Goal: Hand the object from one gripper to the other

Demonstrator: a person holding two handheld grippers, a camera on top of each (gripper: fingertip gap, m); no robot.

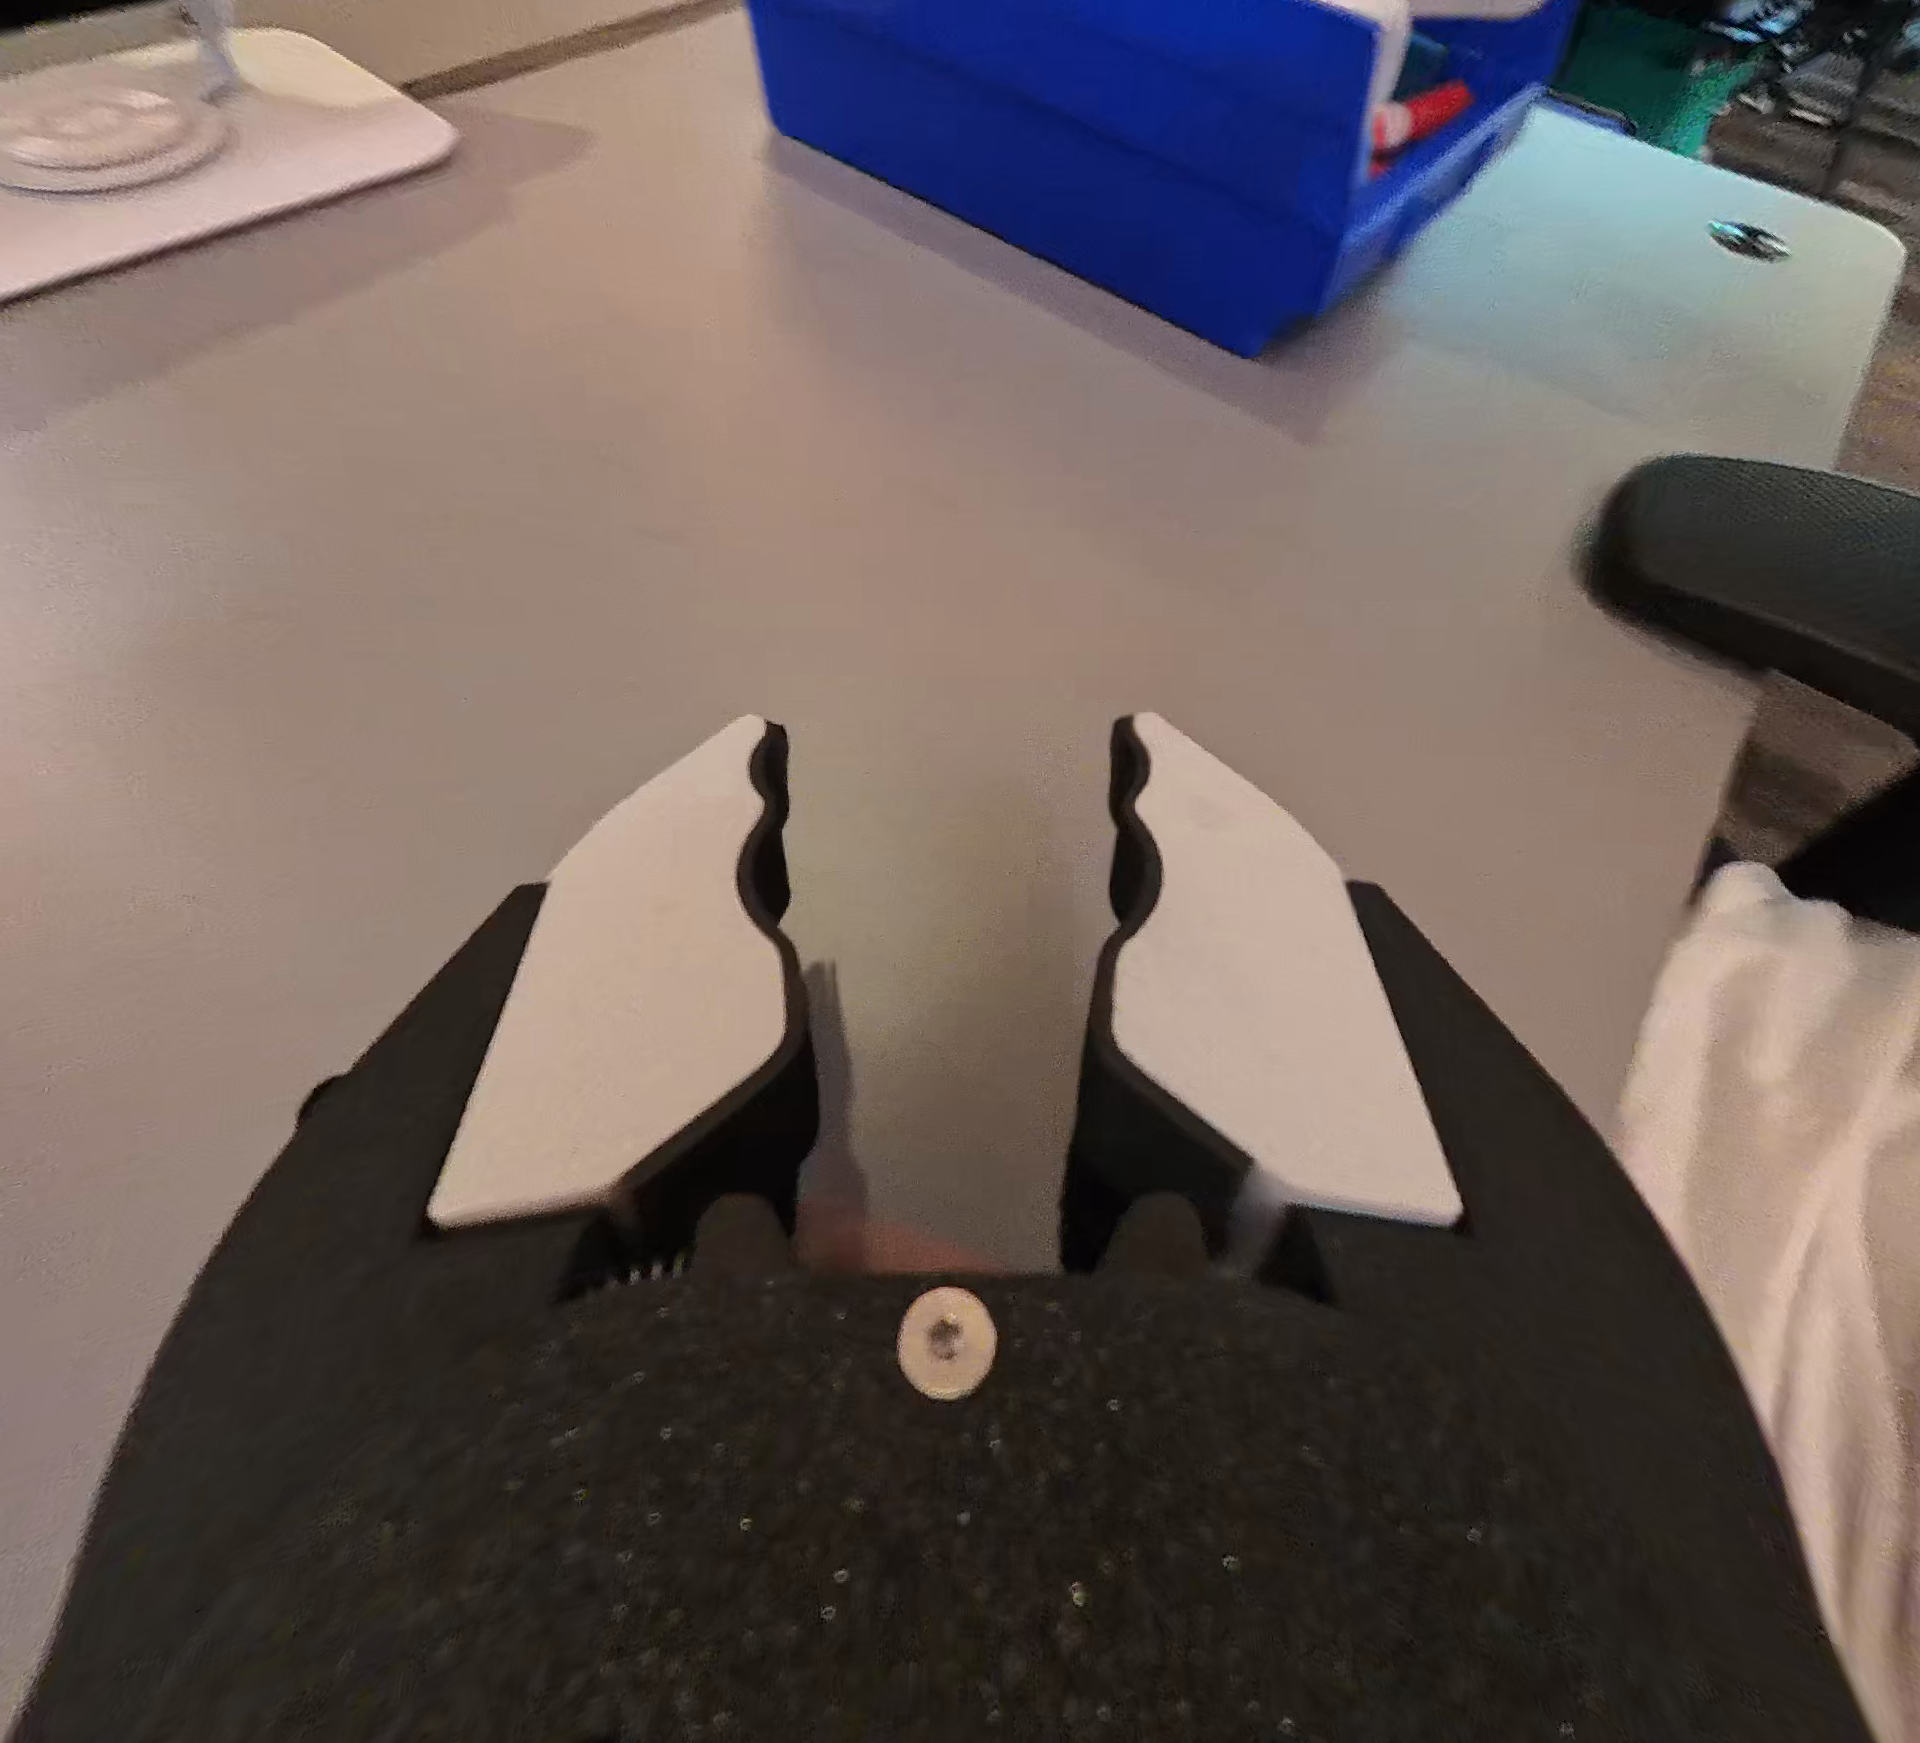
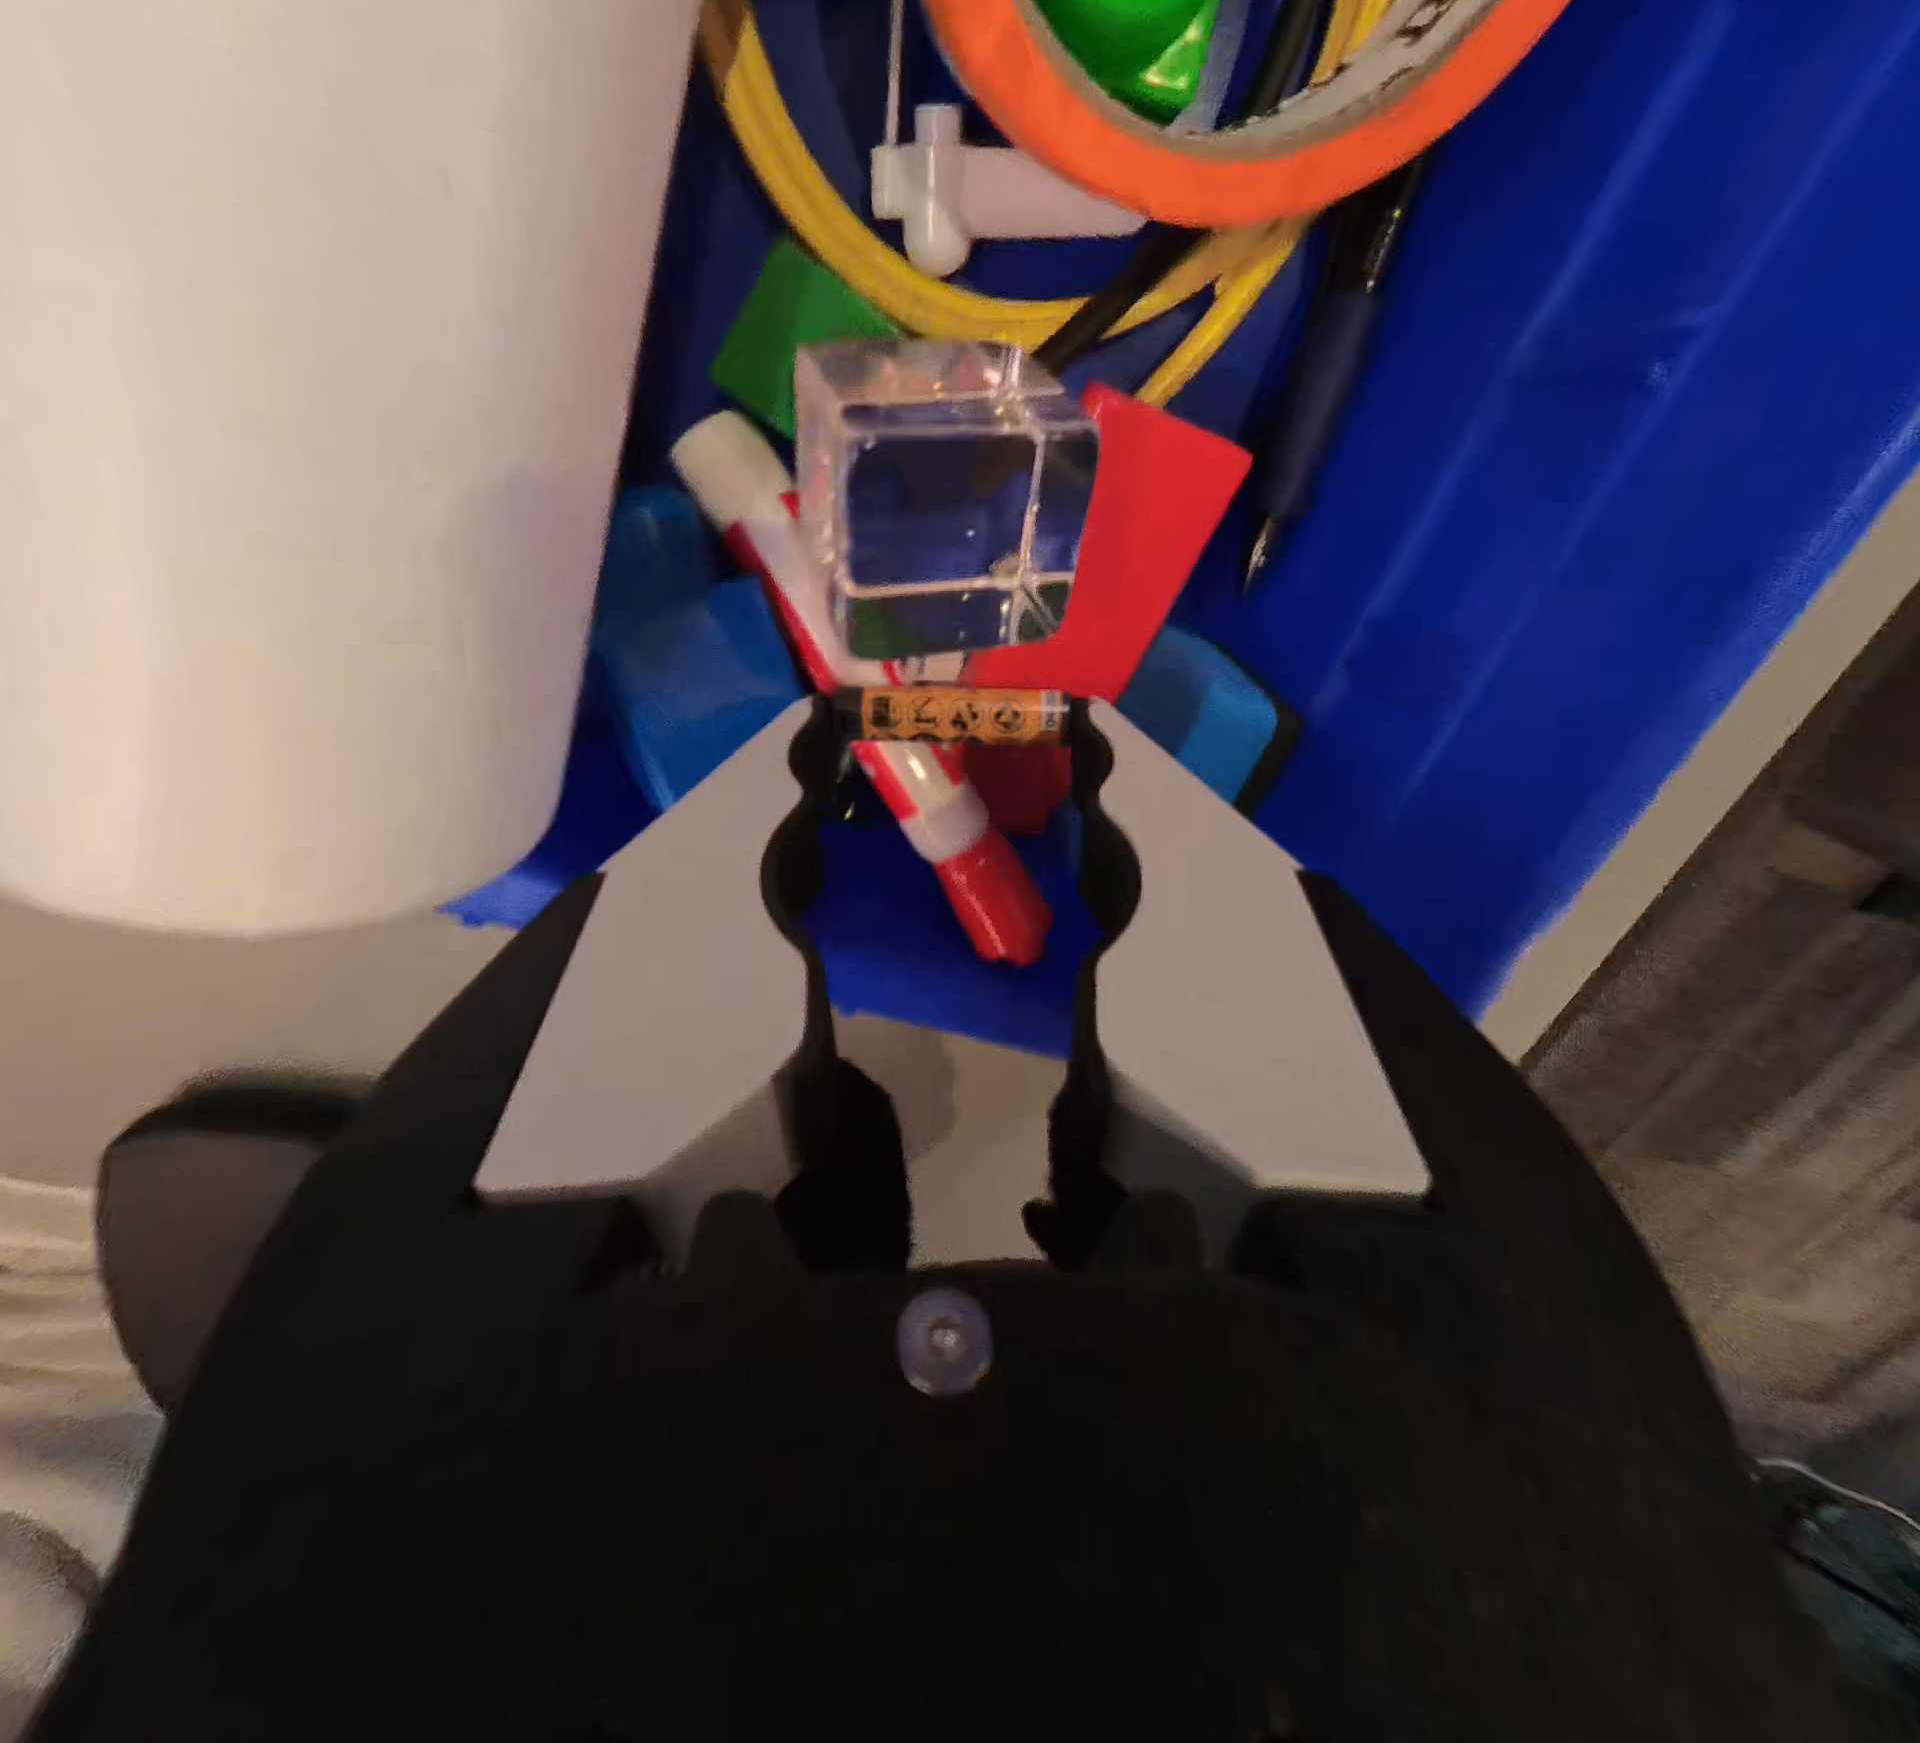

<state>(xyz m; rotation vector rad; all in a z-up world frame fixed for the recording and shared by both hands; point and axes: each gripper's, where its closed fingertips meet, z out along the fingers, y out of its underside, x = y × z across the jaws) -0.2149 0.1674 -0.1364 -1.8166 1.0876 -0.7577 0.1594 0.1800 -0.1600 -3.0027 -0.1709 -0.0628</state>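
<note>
left gripper [image 1: 948, 737]: wide, empty, over grey bench [image 1: 935, 498] | right gripper [image 2: 954, 719]: clamps small orange-and-black cylindrical battery [image 2: 954, 719] over blue plastic bin [image 2: 1558, 446]

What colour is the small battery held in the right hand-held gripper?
Orange and black battery, clearest in the right wrist view.

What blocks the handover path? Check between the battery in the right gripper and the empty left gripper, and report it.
Nothing visible does. The right gripper pinches the small orange battery at its fingertips above the blue bin. The left gripper is open over bare table, with open air towards the bin.
</note>
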